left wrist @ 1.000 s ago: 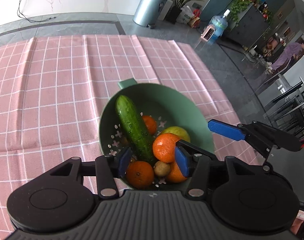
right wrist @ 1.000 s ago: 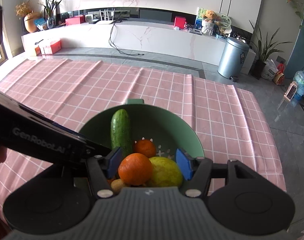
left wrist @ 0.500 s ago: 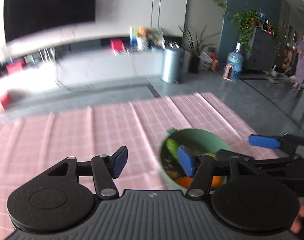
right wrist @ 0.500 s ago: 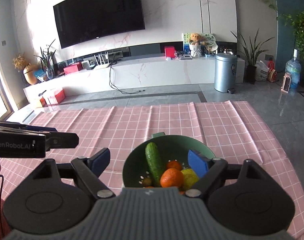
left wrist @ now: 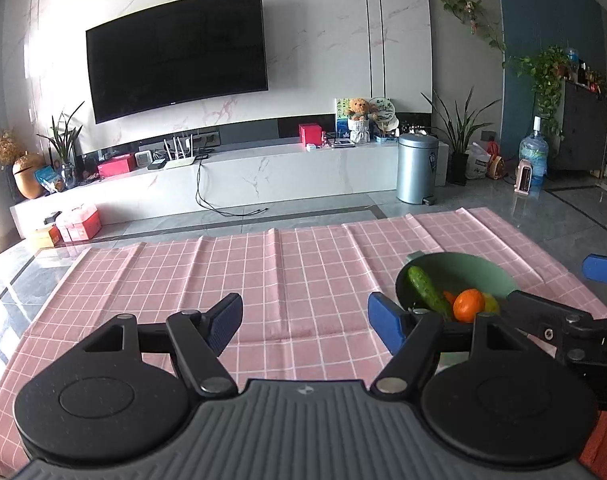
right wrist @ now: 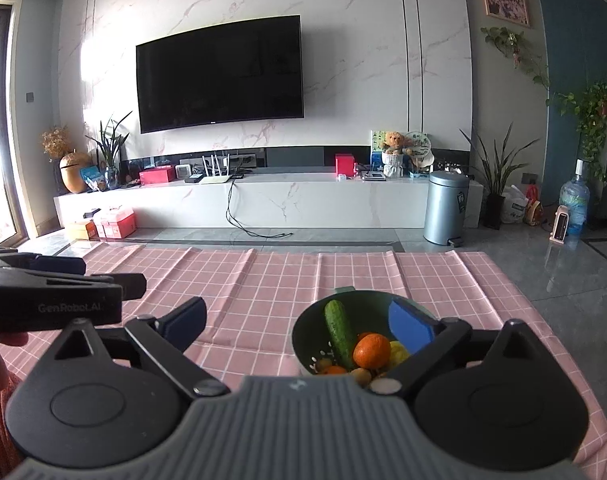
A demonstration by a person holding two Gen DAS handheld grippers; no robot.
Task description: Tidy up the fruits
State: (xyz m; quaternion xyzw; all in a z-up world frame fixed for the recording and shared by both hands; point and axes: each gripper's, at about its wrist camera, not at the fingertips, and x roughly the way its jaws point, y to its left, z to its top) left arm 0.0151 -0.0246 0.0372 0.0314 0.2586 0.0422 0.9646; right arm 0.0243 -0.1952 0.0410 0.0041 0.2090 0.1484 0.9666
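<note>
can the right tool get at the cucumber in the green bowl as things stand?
Probably yes. The right tool is open and empty, and the cucumber lies uncovered on top in the green bowl, just ahead, oranges beside it.

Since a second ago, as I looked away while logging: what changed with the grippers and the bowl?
Both grippers pulled back and tilted up from over the green bowl. The left gripper and right gripper have just been opening and now stand wide with nothing between the pads. Nothing was taken: the cucumber, oranges and yellow fruit stayed in the bowl on the pink tablecloth.
</note>
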